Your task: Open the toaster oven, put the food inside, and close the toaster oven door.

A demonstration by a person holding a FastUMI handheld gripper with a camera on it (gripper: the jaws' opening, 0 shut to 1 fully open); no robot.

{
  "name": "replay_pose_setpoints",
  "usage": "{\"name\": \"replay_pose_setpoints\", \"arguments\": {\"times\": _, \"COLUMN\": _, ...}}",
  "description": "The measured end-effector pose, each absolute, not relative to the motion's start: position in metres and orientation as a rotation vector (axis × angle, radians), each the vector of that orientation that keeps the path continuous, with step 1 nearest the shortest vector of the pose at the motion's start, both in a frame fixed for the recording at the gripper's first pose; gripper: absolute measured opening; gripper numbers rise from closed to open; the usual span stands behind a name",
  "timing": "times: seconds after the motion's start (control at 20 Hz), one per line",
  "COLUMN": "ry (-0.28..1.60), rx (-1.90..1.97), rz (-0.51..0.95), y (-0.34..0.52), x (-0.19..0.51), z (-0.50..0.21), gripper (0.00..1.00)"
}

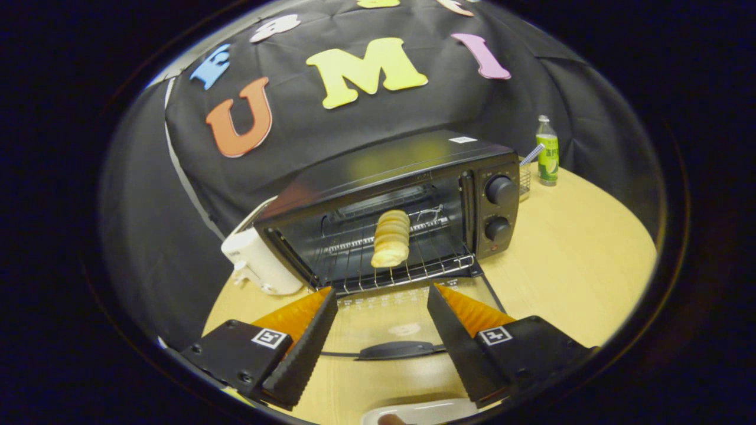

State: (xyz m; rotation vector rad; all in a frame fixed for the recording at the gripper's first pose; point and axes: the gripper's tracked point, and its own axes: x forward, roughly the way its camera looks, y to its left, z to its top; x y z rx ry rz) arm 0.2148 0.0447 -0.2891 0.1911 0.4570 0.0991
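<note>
Hand-held gripper point(381, 330): I hold it low over the tabletop point(579, 265), fingers spread wide and gripping nothing.

Toaster oven point(407, 206): it stands straight ahead, beyond the fingers, with its cavity facing me and two knobs point(499, 208) on its right panel.

Oven door point(407, 319): it is dropped flat toward me. The glass lies between and just ahead of the fingertips, with its handle point(400, 349) in the gap between the fingers.

Food point(391, 238): a pale ridged roll rests on the wire rack point(378, 265) inside the cavity, its long axis running front to back and its near end close to the rack's front edge.

Task stage: I judge the loading done and the door closing still to come.

Key relation: the door handle lies nearer to me than the food. The coming move turns on getting under that near edge and swinging it up and away toward the cavity.

Surroundings: a white appliance point(260, 260) sits beside the oven's left wall, a green bottle point(547, 152) stands past its right corner, and a white dish rim point(425, 411) lies below the fingers.
</note>
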Motion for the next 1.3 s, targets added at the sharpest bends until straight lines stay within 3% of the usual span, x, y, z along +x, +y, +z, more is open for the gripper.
{"name": "replay_pose_setpoints", "arguments": {"times": 0.3, "ry": 0.478, "rx": 0.041, "rz": 0.099, "y": 0.056, "x": 0.174, "z": -0.304, "gripper": 1.0}}
{"name": "replay_pose_setpoints", "arguments": {"times": 0.9, "ry": 0.798, "rx": 0.111, "rz": 0.128, "y": 0.079, "x": 0.142, "z": -0.411, "gripper": 1.0}}
{"name": "replay_pose_setpoints", "arguments": {"times": 1.3, "ry": 0.691, "rx": 0.053, "rz": 0.055, "y": 0.058, "x": 0.173, "z": -0.408, "gripper": 1.0}}
